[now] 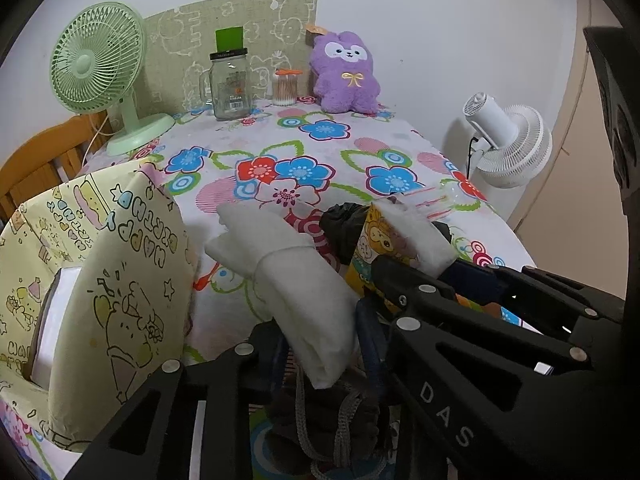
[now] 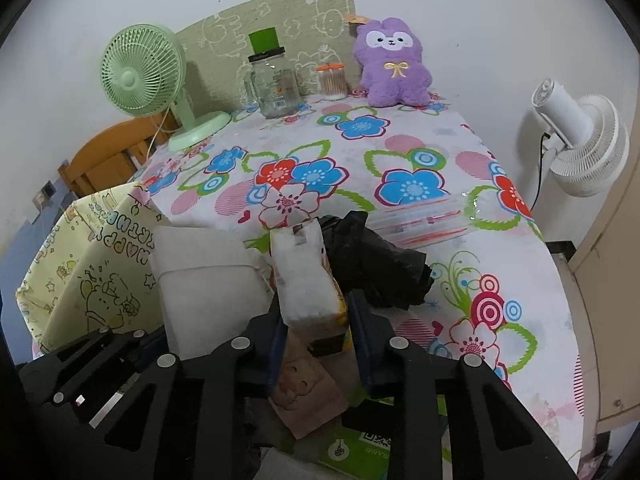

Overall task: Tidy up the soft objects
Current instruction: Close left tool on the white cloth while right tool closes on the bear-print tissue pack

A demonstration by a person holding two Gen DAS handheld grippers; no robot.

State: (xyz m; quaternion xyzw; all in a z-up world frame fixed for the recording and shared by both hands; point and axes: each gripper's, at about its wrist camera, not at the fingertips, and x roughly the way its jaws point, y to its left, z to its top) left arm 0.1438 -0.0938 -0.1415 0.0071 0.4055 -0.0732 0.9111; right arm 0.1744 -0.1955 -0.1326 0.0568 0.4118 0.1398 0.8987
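Observation:
A white padded roll (image 1: 304,288) lies over the flowered tablecloth (image 1: 320,152), and my left gripper (image 1: 326,340) is shut on its near end. To its right is a soft tissue pack (image 2: 308,280), white with a yellow cartoon print, and my right gripper (image 2: 316,320) is shut on it, blue pads (image 2: 276,332) against both sides. In the left wrist view the right gripper (image 1: 436,272) reaches in from the right with the same pack (image 1: 400,232). A purple plush toy (image 1: 346,74) sits upright at the table's far edge.
A yellow cartoon-print fabric box (image 1: 100,280) stands at the left. A black plastic bag (image 2: 380,264) lies behind the pack, and a pink tissue pack (image 2: 304,384) and a grey drawstring cloth (image 1: 328,420) lie below the grippers. Green fan (image 1: 96,68), glass jar (image 1: 230,84) and swab jar (image 1: 285,88) stand at the back; a white fan (image 1: 508,140) stands off the right edge.

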